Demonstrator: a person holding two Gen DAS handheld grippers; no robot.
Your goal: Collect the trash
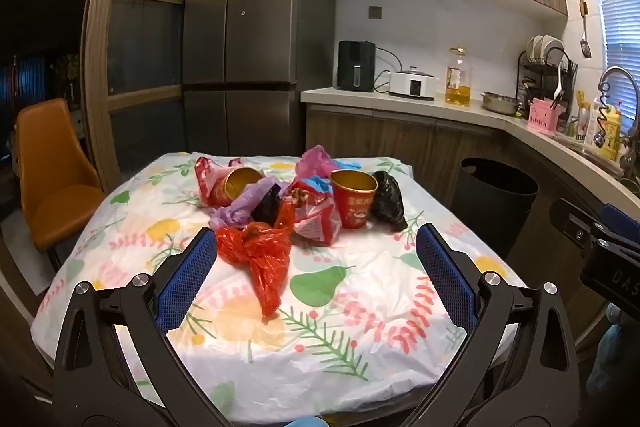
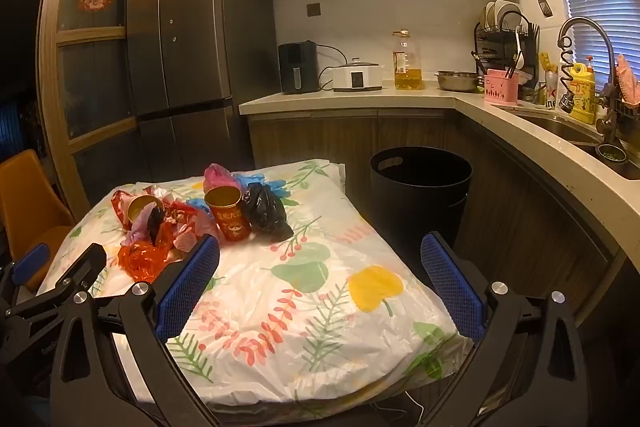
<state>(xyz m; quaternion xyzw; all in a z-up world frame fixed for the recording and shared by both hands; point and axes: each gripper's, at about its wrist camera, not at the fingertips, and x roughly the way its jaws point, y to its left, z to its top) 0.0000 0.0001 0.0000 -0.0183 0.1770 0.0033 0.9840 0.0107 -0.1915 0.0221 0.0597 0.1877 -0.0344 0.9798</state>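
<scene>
A heap of trash lies on the flower-print tablecloth (image 1: 328, 311): a crumpled red plastic bag (image 1: 260, 251) nearest me, an upright red paper cup (image 1: 354, 199), a tipped cup (image 1: 236, 185), a knotted black bag (image 1: 388, 201), plus pink, purple and blue scraps. My left gripper (image 1: 316, 247) stands open just short of the red bag, nothing between its blue pads. My right gripper (image 2: 320, 259) is open over bare cloth, with the cup (image 2: 230, 217) and black bag (image 2: 266, 211) ahead to its left. A black bin (image 2: 420, 187) stands on the floor beyond the table.
An orange chair (image 1: 52, 171) stands left of the table. A fridge (image 1: 248, 27) is behind it. The kitchen counter (image 2: 400, 99) wraps around the right with appliances, an oil bottle, a dish rack and a sink (image 2: 560, 131). The right gripper's body (image 1: 600, 247) shows at the left view's edge.
</scene>
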